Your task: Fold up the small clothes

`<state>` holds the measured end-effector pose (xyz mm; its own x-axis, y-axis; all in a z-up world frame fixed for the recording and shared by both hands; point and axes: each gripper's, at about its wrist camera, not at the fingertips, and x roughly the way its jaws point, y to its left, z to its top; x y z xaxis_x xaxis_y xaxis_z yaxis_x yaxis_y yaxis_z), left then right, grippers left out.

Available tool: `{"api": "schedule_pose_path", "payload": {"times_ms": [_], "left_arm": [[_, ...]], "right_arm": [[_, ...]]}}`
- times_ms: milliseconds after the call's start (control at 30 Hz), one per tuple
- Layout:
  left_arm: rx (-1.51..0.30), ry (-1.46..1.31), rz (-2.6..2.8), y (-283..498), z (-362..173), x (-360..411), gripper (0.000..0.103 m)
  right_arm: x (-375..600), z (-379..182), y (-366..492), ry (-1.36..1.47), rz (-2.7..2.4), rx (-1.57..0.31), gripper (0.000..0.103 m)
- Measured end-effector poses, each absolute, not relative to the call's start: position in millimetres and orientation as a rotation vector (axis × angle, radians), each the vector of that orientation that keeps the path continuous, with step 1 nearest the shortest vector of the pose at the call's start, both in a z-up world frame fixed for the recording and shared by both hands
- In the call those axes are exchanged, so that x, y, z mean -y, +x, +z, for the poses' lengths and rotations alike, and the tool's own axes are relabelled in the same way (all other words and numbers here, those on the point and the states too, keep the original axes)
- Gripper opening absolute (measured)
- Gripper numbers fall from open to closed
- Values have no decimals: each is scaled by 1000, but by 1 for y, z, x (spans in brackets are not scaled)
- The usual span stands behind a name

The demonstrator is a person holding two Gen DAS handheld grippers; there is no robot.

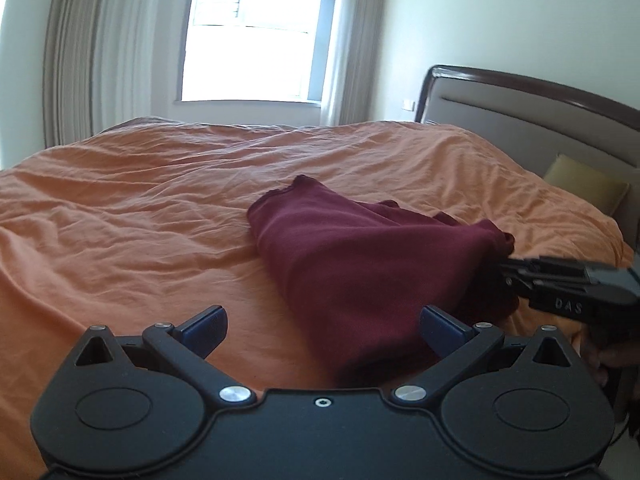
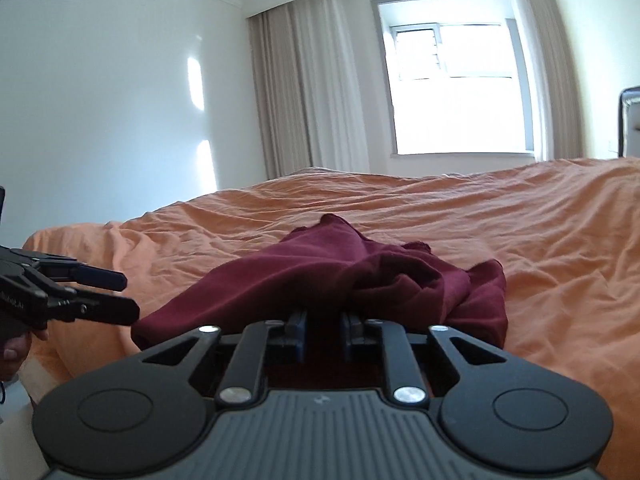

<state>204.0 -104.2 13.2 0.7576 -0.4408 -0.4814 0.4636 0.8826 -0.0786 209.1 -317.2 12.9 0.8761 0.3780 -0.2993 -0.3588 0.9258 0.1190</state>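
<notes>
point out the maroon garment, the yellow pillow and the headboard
maroon garment [image 1: 360, 264], left wrist view, middle of the cloth
yellow pillow [image 1: 584, 182], left wrist view, its face
headboard [image 1: 520, 128], left wrist view, grey panel

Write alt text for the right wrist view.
The right gripper has its jaws shut on a rumpled maroon garment lying on an orange bedspread. The left gripper is at the left edge, open; a bright window and curtains stand behind.

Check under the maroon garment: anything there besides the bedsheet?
Only the orange bedsheet shows around the maroon garment. The right gripper pinches its near edge, lifting it slightly. Whatever lies beneath the bunched cloth is covered, so I cannot rule out something there.
</notes>
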Motion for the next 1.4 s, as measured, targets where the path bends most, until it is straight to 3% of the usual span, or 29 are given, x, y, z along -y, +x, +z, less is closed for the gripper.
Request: {"api": "schedule_pose_path", "payload": {"times_ms": [333,400,533,633,667,733,800,967,1233,1267,1300,1333,1400], "left_arm": [[-365,318,-602,195,23,151,99],[-354,364,-621,199,22,160,90],[-384,355,-599,215,19,167,39],[-445,206,-603,232,25,154,17],[-463,161,-605,239,28,149,15],[-481,121,-600,248,33,144,14],[-492,89,-604,256,39,141,14],[-534,18,-619,272,50,140,13],[-541,5,-611,279,63,139,12],[-541,7,-611,279,63,138,12],[-540,9,-609,278,62,138,12],[-540,10,-607,277,62,137,12],[-541,9,-603,276,60,135,12]], "right_arm": [[347,97,271,271,572,-492,9],[345,101,274,255,571,-497,9],[345,90,267,242,539,-486,10],[348,74,255,243,484,-458,14],[348,67,250,243,479,-449,15],[345,54,240,239,480,-432,34],[335,40,229,200,458,-416,40],[309,8,229,199,397,-426,40],[302,11,250,169,315,-241,40],[305,13,250,180,340,-227,39],[309,14,252,192,366,-220,28],[315,17,252,207,399,-219,4],[325,21,253,232,433,-235,4]]}}
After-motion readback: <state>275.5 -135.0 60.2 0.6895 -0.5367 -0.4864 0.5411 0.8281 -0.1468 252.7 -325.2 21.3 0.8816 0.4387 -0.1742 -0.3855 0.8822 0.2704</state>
